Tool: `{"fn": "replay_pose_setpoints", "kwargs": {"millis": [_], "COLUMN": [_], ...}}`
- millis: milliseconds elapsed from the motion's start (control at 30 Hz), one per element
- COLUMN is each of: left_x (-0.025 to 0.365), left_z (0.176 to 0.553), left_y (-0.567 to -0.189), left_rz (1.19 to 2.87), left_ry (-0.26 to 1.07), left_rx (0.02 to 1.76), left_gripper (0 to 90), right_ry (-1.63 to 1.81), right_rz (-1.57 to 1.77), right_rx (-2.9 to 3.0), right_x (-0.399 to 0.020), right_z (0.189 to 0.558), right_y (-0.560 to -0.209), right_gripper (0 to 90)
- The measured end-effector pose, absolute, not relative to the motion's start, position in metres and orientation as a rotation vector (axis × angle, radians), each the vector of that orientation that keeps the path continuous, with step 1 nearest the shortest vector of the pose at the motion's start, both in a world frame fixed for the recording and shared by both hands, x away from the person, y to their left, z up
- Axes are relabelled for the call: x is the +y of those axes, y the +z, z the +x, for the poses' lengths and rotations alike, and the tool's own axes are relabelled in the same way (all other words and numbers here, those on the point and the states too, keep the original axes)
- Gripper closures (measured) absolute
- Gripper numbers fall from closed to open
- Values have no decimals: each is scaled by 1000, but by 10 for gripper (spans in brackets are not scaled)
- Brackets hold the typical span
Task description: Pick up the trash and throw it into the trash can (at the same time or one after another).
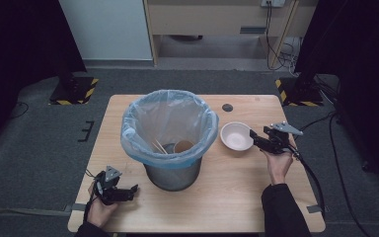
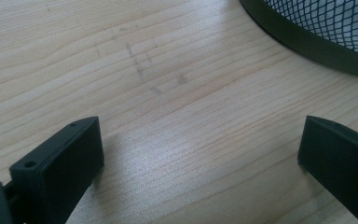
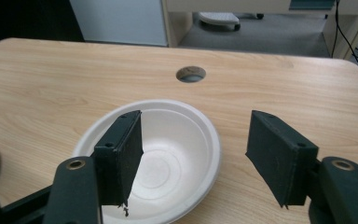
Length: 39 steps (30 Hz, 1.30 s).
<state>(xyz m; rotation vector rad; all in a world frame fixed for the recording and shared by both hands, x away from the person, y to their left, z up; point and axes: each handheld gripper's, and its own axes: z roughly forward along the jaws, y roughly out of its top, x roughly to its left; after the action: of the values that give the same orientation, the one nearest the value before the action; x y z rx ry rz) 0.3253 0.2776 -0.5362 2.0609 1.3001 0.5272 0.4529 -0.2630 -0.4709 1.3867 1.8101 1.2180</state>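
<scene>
A white paper bowl (image 1: 236, 136) sits upright on the wooden table (image 1: 237, 197), right of the bin. My right gripper (image 1: 256, 139) hovers at the bowl's right edge, open. In the right gripper view, one jaw hangs over the bowl (image 3: 177, 149) and the other stands outside its rim, and the right gripper (image 3: 193, 135) touches nothing. My left gripper (image 1: 131, 191) rests low near the table's front left corner, open and empty. In the left gripper view the left gripper (image 2: 200, 140) has bare wood between its jaws.
A mesh bin (image 1: 170, 126) lined with a blue bag stands mid-table. It holds wooden sticks (image 1: 159, 146) and a paper cup (image 1: 183, 146). Its base (image 2: 326, 28) lies just ahead of the left gripper. A cable hole (image 1: 227, 107) lies behind the bowl.
</scene>
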Motion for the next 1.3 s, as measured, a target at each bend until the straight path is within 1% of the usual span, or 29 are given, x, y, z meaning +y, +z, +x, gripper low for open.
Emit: {"fn": "replay_pose_setpoints", "kwargs": {"millis": [467, 733, 833, 867, 933, 1000, 1067, 1300], "left_x": [278, 277, 277, 277, 277, 277, 277, 277], "left_z": [325, 326, 326, 326, 326, 326, 326, 326], "left_y": [-536, -536, -536, -536, -536, -536, -536, -536], "left_rz": [2061, 2062, 2062, 2062, 2062, 2062, 2062, 2062], "left_ry": [527, 528, 528, 528, 528, 528, 528, 528], "left_rx": [1300, 1300, 1300, 1300, 1300, 1300, 1300, 1300], "left_gripper": [0, 0, 0, 0, 0, 0, 0, 0], "right_ry": [1074, 1059, 1055, 1058, 1052, 1047, 1049, 1099], "right_rz": [1474, 1509, 1525, 1536, 1543, 1547, 1551, 1573], "right_rx": [1887, 1927, 1942, 1950, 1958, 1966, 1975, 1983], "right_x": [-259, -256, -256, -256, -256, -256, -256, -255], "right_z": [477, 486, 487, 487, 487, 486, 486, 484], "right_y": [-502, -512, -515, -516, -517, -517, -517, -512], "right_gripper": [396, 449, 502, 537, 578, 632, 713, 789]}}
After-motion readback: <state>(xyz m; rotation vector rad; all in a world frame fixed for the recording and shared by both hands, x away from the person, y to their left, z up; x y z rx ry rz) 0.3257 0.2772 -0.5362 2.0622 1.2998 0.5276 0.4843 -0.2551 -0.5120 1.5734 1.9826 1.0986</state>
